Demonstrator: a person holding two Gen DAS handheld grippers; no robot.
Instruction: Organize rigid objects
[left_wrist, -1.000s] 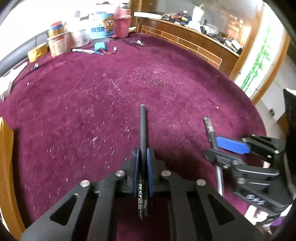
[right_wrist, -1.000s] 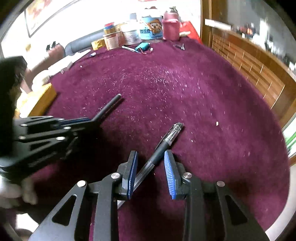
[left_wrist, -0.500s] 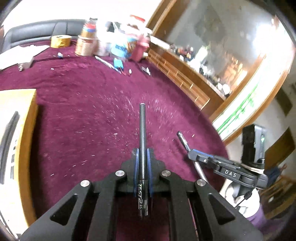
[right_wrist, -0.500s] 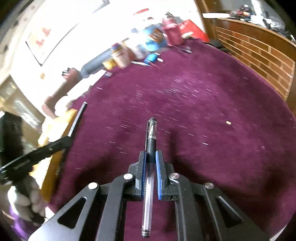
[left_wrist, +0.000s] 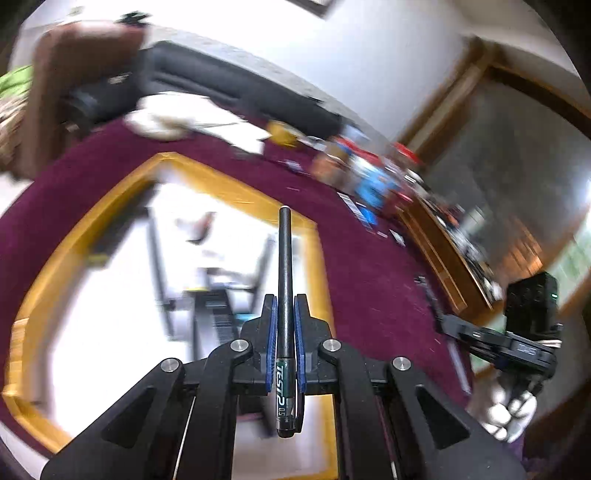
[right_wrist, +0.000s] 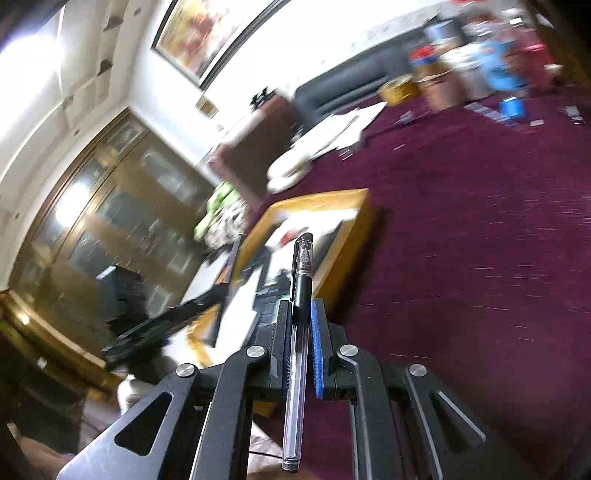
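My left gripper is shut on a black pen that points straight ahead over a wooden tray with a white inside and several blurred dark items in it. My right gripper is shut on a clear-barrelled pen with a black cap; its tip hangs over the near corner of the same tray. In the left wrist view the right gripper shows at the right edge, held by a gloved hand. The left gripper appears blurred at the left of the right wrist view.
The tray lies on a dark red carpet-like cloth. Jars, tins, a tape roll and small blue items crowd the far end, with white papers beside them. A wooden ledge borders the cloth on the right.
Both grippers swung left and rose from the bare cloth to the wooden tray. The right gripper went from open around its pen to shut on it, lifting it. The left kept its pen.
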